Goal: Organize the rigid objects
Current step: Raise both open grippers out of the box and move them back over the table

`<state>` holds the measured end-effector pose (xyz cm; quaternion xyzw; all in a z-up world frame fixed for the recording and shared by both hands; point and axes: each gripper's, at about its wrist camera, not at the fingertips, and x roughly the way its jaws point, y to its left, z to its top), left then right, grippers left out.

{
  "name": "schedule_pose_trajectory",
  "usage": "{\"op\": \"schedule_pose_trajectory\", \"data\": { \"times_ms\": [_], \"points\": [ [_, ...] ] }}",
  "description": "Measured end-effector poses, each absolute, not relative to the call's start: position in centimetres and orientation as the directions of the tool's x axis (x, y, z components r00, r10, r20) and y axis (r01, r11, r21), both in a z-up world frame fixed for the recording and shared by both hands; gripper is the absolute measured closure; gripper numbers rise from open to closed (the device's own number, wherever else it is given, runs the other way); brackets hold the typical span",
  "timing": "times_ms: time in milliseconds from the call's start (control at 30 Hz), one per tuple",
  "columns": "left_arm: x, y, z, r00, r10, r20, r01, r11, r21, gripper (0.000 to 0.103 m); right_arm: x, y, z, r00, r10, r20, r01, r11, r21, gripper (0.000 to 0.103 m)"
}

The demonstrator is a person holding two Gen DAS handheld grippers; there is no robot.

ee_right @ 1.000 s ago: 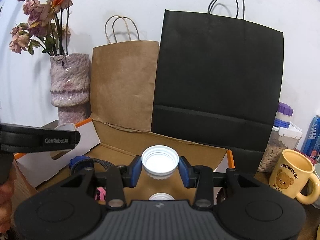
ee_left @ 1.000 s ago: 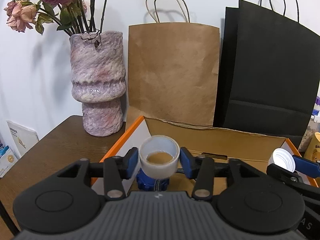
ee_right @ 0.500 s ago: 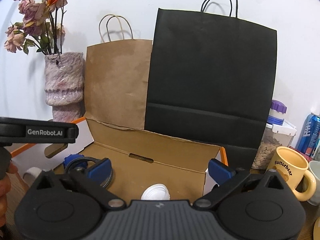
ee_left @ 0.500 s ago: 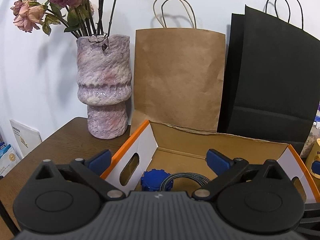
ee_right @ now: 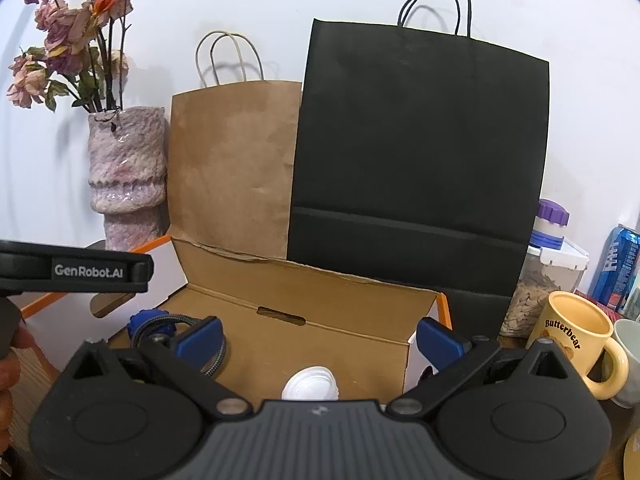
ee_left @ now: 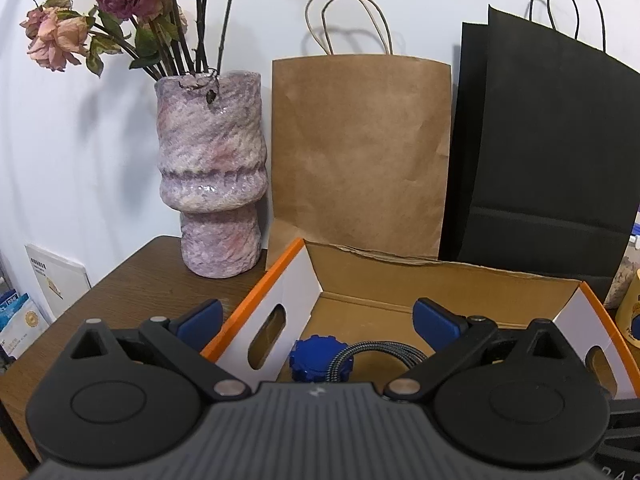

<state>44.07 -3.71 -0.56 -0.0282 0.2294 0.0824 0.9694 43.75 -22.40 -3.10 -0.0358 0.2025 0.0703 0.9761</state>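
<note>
White bottle cap (ee_right: 309, 383) lies on the floor of the cardboard box (ee_right: 320, 280), near the front, just ahead of the right gripper (ee_right: 320, 340); only its top edge shows above the gripper body. Right gripper's jaws stand wide apart with nothing between the blue pads (ee_right: 438, 340); the cap sits below the gap, untouched.

Blue ridged knob (ee_left: 318, 358) with a braided grey cable (ee_left: 384, 350) coiled off it rests in the box's left end, by the white side wall with the handle slot. The right wrist view shows the same knob (ee_right: 149, 319) and cable at left, partly behind the left blue pad.

Left gripper (ee_left: 318, 316) also spread wide, holding nothing; one pad (ee_left: 200, 316) hangs outside the box's orange-edged wall, the other (ee_left: 438, 316) over the interior. In the right wrist view its black body (ee_right: 76, 268), lettered "GenRobot.AI", crosses the left edge, with a person's fingers (ee_right: 12, 360) below.

Behind the box: brown paper bag (ee_left: 360, 152), black paper bag (ee_left: 548, 160), mottled pink vase (ee_left: 210, 176) with dried roses (ee_left: 60, 36). To the right: yellow mug (ee_right: 576, 344), seed jar with purple lid (ee_right: 548, 264), blue can (ee_right: 618, 264). All on a dark wooden table (ee_left: 128, 284).
</note>
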Motion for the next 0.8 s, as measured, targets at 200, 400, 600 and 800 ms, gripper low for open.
{"op": "schedule_pose_trajectory", "data": {
  "times_ms": [200, 400, 600, 800],
  "points": [
    [43.6, -3.8, -0.3, 0.884, 0.147, -0.444, -0.167, 0.986, -0.007, 0.000, 43.6, -22.7, -2.9, 0.909, 0.121, -0.399, -0.144, 0.989, -0.027, 0.000],
    [43.0, -3.9, -0.1, 0.886, 0.145, -0.440, -0.160, 0.987, 0.002, 0.000, 43.2, -22.8, -2.7, 0.911, 0.119, -0.394, -0.139, 0.990, -0.023, 0.000],
    [42.5, -3.8, 0.2, 0.885, 0.147, -0.441, -0.160, 0.987, 0.007, 0.000, 42.5, -22.7, -2.5, 0.914, 0.112, -0.389, -0.137, 0.990, -0.035, 0.000],
    [41.0, -3.7, 0.6, 0.889, 0.144, -0.434, -0.156, 0.988, 0.010, 0.000, 41.0, -22.8, -1.9, 0.920, 0.118, -0.374, -0.143, 0.989, -0.040, 0.000]
  ]
}}
